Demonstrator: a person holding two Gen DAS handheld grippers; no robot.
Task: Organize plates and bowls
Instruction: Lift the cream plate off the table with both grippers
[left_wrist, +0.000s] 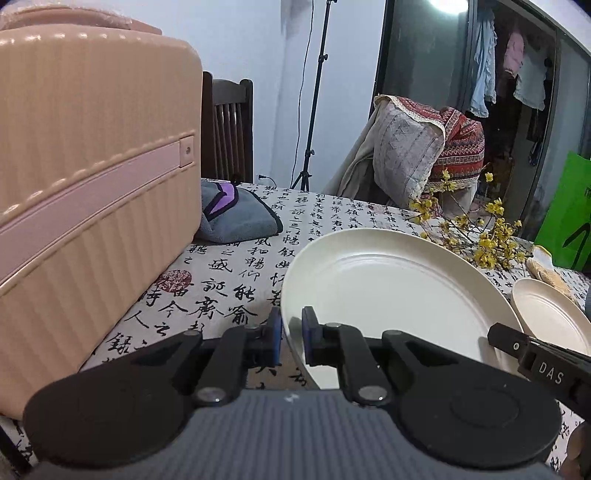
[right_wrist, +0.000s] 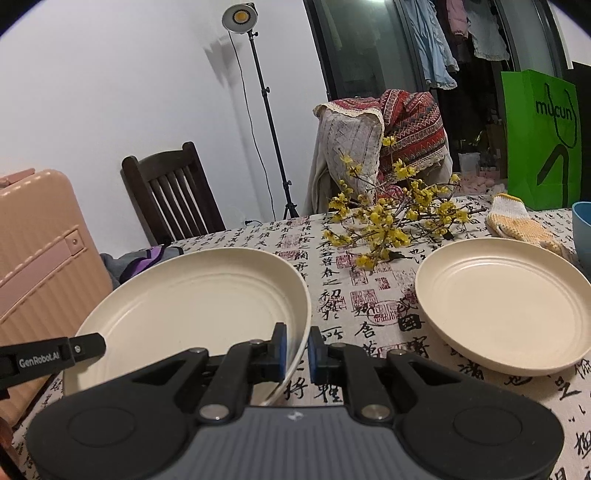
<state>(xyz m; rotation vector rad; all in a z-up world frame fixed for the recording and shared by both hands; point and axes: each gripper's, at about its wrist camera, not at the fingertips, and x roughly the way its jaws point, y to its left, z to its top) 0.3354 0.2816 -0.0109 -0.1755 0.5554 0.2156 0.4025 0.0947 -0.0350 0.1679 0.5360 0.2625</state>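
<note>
Over calligraphy tablecloth (right_wrist: 369, 314), both tools clamped on cream plate (right_wrist: 192, 295) rim, "mucun" green bag (right_wrist: 539, 140)

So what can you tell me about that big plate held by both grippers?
The big plate is cream, round, matte like plastic, with faint rings inside and a raised rim. It is empty. The left hand-held gripper pinches its left rim, the right hand-held gripper its right rim. It looks lifted above the tablecloth, beside a smaller plate.
</note>
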